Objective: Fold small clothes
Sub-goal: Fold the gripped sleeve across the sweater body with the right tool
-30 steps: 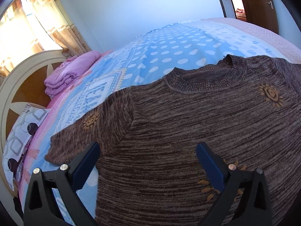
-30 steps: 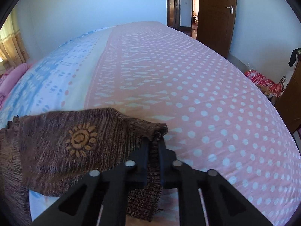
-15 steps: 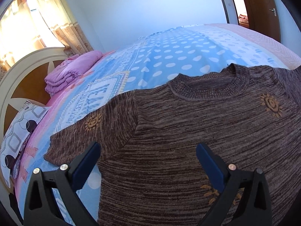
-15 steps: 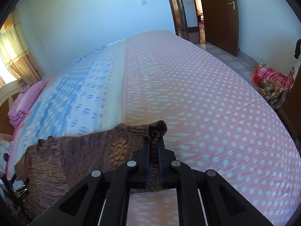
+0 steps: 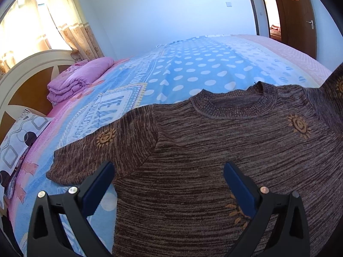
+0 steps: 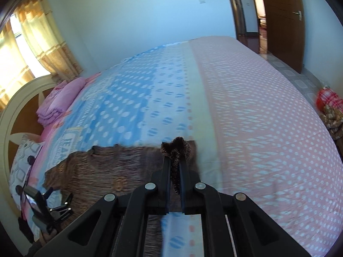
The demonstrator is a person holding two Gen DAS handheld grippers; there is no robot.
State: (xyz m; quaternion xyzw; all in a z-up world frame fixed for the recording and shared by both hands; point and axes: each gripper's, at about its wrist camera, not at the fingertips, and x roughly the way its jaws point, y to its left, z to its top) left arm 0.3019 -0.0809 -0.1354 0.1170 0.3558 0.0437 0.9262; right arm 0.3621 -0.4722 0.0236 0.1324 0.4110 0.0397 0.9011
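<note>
Sleeve folding is the step in hand, by our reading. We hold the right gripper (image 6: 175, 167) clamped on the cuff of the right sleeve (image 6: 176, 150), with knit pinched between its pads and a tuft standing out past the tips. The brown knit sweater (image 5: 214, 160) lies face up on the blue and pink bedsheet (image 5: 193, 72), with its ribbed collar (image 5: 233, 105) toward 12 o'clock. In the left wrist view, the lifted sleeve rises off the sheet at the 3 o'clock edge.

We keep the left gripper (image 5: 169, 182) wide open above the sweater body, its fingers clear of the knit. The left sleeve (image 5: 103, 147) lies flat, pointing toward 9 o'clock.

To do this step well:
1. We carry the cuff across the chest toward 9 o'clock, keeping the crease at the shoulder seam.
2. We keep the grip firm, as loose knit can slip.
3. We lower the cuff flat before releasing it, so that no bunching remains.
4. If the body drags, we can press the left gripper onto it as an anchor.

A folded purple blanket (image 5: 79, 81) lies well apart at 10 o'clock, near the headboard (image 5: 32, 79).
</note>
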